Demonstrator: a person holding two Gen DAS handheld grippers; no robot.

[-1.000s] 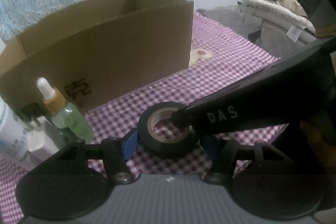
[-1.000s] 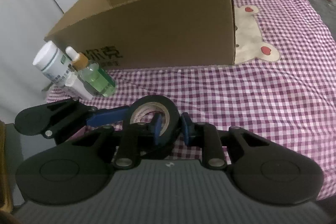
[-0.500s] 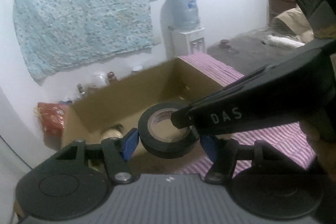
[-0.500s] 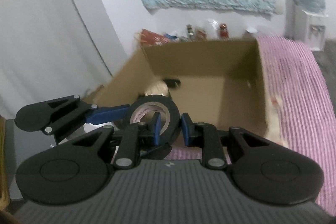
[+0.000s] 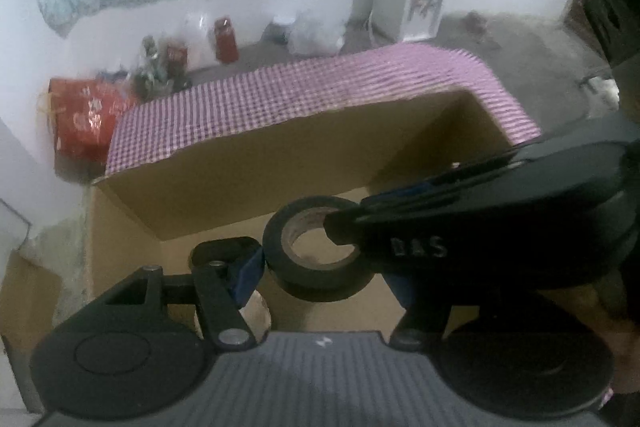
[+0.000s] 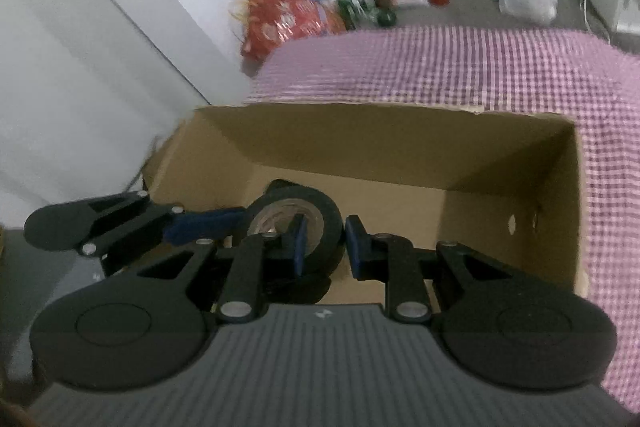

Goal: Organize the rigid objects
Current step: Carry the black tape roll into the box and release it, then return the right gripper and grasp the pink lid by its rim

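Both claws have carried the black tape roll (image 6: pixel 294 227) forward; it now hangs over the open cardboard box (image 6: pixel 400 151) interior instead of before its front wall. The right claw (image 6: pixel 324 247) pinches the roll's wall, and the left claw (image 5: pixel 324 279) squeezes its outer sides.

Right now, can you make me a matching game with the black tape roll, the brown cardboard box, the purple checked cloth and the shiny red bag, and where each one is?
Things:
1 black tape roll
2 brown cardboard box
3 purple checked cloth
4 shiny red bag

Places:
a on the floor by the white wall
b spread out under the box
c lifted above the open box
d standing on the cloth, top open

Pairs: 1-c, 2-d, 3-b, 4-a
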